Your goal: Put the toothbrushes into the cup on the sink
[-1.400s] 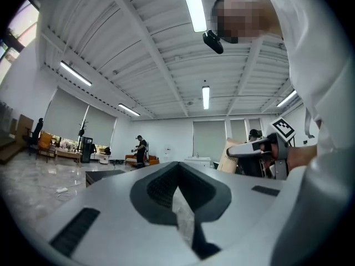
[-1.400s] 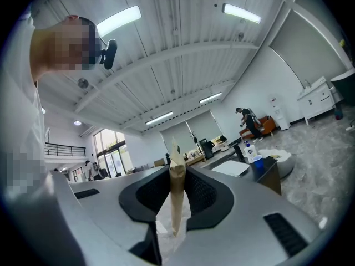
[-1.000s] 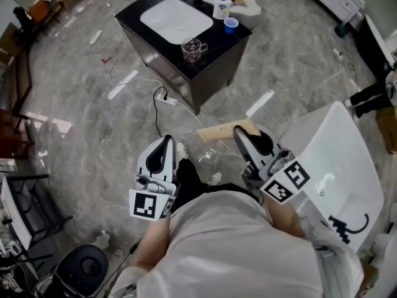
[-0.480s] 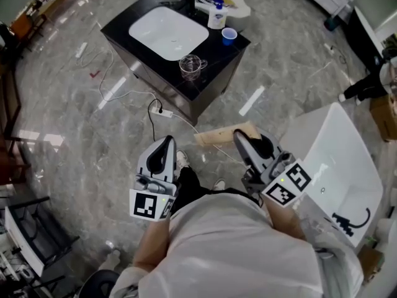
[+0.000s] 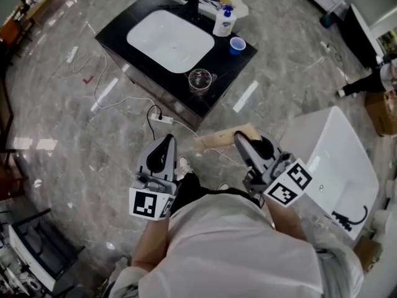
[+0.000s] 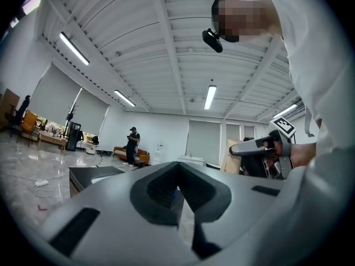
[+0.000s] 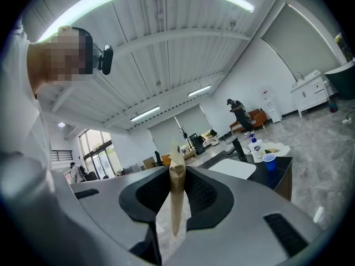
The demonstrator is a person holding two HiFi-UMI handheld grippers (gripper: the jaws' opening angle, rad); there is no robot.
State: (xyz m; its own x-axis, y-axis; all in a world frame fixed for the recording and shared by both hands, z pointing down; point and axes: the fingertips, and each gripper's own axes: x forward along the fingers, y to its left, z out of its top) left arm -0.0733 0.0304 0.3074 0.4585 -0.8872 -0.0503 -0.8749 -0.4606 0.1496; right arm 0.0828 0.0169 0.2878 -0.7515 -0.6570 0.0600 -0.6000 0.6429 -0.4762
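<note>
My right gripper (image 5: 240, 136) (image 7: 176, 188) is shut on a flat tan paper packet (image 5: 217, 136) (image 7: 177, 204), which sticks out to the left between the pads. My left gripper (image 5: 166, 144) (image 6: 178, 175) has its jaws together with nothing in them. Both hang over the floor, well short of the black sink counter (image 5: 229, 61). On the counter's near edge stands a clear glass mug (image 5: 200, 79). A small blue cup (image 5: 236, 45) (image 7: 269, 161) sits at its right end. I cannot make out any bare toothbrush.
The white basin (image 5: 170, 40) fills the counter's middle, with a faucet (image 5: 193, 2) and a soap bottle (image 5: 223, 22) behind. A power strip (image 5: 159, 118) and cables lie on the floor before the counter. A white tub-like unit (image 5: 338, 160) stands at my right.
The sink counter and glass mug have slid lower in the head view, so they are closer. Both grippers keep their places, the right one still gripping the packet.
</note>
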